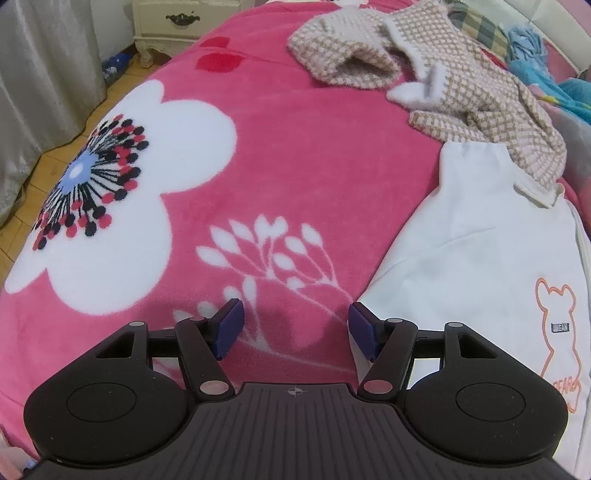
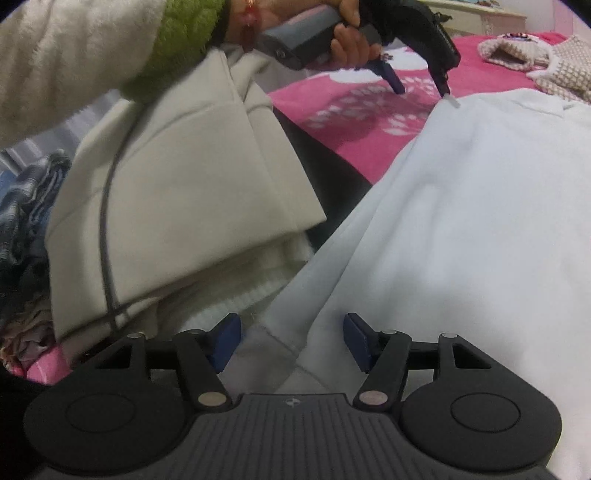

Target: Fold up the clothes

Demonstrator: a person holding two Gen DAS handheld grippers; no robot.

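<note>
From the left wrist view, the left gripper (image 1: 295, 328) hung released above a pink flowered blanket (image 1: 295, 155) covering the bed, nothing between its blue pads. A white sweatshirt (image 1: 461, 251) with an orange bear outline lay just right of the gripper, its near edge beside the right pad. A checked knit sweater (image 1: 424, 74) lay crumpled at the far right, one end draped over the sweatshirt's collar. A cream nightstand (image 1: 166, 29) stood beyond the bed at the far left, beside a grey curtain (image 1: 37, 92) and wooden floor (image 1: 48, 173).

From the right wrist view, the right gripper (image 2: 291, 343) stood released, its jaws apart over the sweatshirt's near hem (image 2: 280, 339); the pads did not press the cloth. The white sweatshirt (image 2: 461, 206) filled the right half. To the left, the person's cream coat (image 2: 177, 206) and a dark cable (image 2: 105, 229) crowded close to the gripper. Farther off, a hand (image 2: 347, 40) in a green cuff (image 2: 177, 40) held the left gripper (image 2: 423, 90) just above the blanket (image 2: 351, 114), at the sweatshirt's far edge. The knit sweater (image 2: 535, 62) lay at the far right.
</note>
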